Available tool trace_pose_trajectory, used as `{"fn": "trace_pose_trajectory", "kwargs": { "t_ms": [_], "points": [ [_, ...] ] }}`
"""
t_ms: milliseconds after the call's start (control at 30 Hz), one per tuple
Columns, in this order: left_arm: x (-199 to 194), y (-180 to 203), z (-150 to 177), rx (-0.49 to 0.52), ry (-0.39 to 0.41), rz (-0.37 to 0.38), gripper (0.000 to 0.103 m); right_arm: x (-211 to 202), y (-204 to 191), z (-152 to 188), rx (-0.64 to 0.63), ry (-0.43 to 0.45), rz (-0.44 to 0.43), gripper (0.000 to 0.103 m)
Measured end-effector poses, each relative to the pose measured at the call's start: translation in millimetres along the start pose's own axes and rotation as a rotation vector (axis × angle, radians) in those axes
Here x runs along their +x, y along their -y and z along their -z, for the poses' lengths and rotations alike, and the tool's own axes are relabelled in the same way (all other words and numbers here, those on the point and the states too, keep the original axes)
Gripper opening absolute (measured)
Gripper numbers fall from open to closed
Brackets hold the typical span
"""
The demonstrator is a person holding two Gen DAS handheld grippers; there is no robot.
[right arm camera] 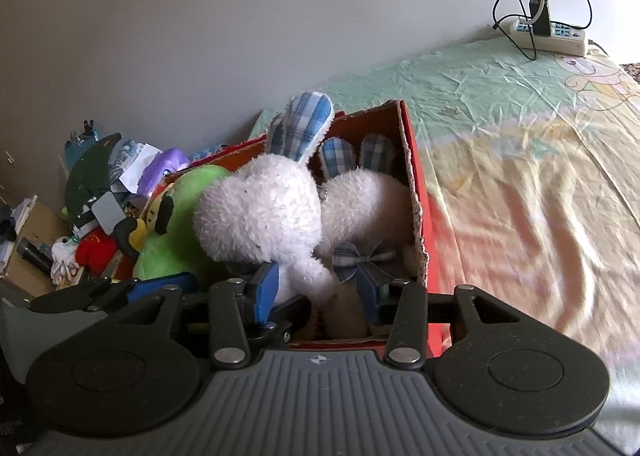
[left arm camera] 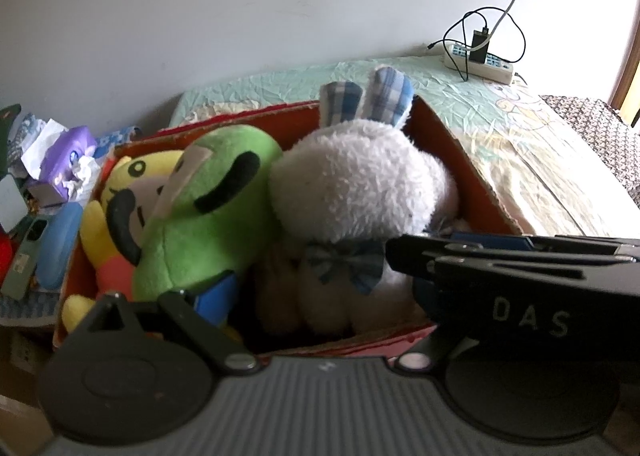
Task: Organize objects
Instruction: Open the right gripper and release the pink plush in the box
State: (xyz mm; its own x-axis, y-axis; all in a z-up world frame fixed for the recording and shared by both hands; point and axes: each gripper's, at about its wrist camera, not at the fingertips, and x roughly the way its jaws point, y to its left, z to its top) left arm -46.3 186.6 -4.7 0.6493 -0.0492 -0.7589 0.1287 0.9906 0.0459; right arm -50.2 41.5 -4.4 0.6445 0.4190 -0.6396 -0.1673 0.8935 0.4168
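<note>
A red cardboard box (left arm camera: 472, 168) (right arm camera: 418, 184) on the bed holds plush toys. A yellow toy (left arm camera: 120, 192), a green toy (left arm camera: 208, 212) (right arm camera: 176, 232) and a white rabbit with blue plaid ears (left arm camera: 360, 184) (right arm camera: 260, 212) lie in it. A second white rabbit (right arm camera: 364, 192) lies behind the first. My right gripper (right arm camera: 318, 288) straddles the front rabbit's body, its blue pads (right arm camera: 266, 290) apart and not squeezing. My left gripper (left arm camera: 304, 296) is open at the box's near edge, one finger (left arm camera: 180, 300) by the green toy. The right gripper's finger (left arm camera: 500, 256) crosses the left view.
The bed has a pale green cartoon sheet (right arm camera: 520, 144). A white power strip with cables (left arm camera: 480, 60) (right arm camera: 552, 34) lies near the wall. Left of the box is clutter: a purple tissue pack (left arm camera: 68, 160), a blue case (left arm camera: 56, 244), papers and a red item (right arm camera: 96, 252).
</note>
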Motion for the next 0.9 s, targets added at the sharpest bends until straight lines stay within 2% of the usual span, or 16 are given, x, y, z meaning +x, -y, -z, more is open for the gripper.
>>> {"fn": "trace_pose_trajectory", "kwargs": {
  "t_ms": [300, 467, 633, 900],
  "points": [
    [8.0, 1.9, -7.4, -0.02, -0.062, -0.006, 0.095, 4.3, -2.8, -7.8, 0.018, -0.075, 0.008, 0.052],
    [11.4, 6.0, -8.2, -0.025, -0.079, -0.027, 0.096, 5.0, -4.1, -8.2, 0.016, -0.086, 0.003, 0.055],
    [14.0, 3.2, -11.7, -0.007, -0.101, -0.007, 0.096, 5.7, -5.5, -9.1, 0.03, -0.088, -0.01, 0.06],
    [6.8, -0.5, -13.2, -0.012, -0.107, 0.009, 0.096, 3.1, -3.2, -11.8, 0.028, -0.083, -0.003, 0.061]
  ]
}}
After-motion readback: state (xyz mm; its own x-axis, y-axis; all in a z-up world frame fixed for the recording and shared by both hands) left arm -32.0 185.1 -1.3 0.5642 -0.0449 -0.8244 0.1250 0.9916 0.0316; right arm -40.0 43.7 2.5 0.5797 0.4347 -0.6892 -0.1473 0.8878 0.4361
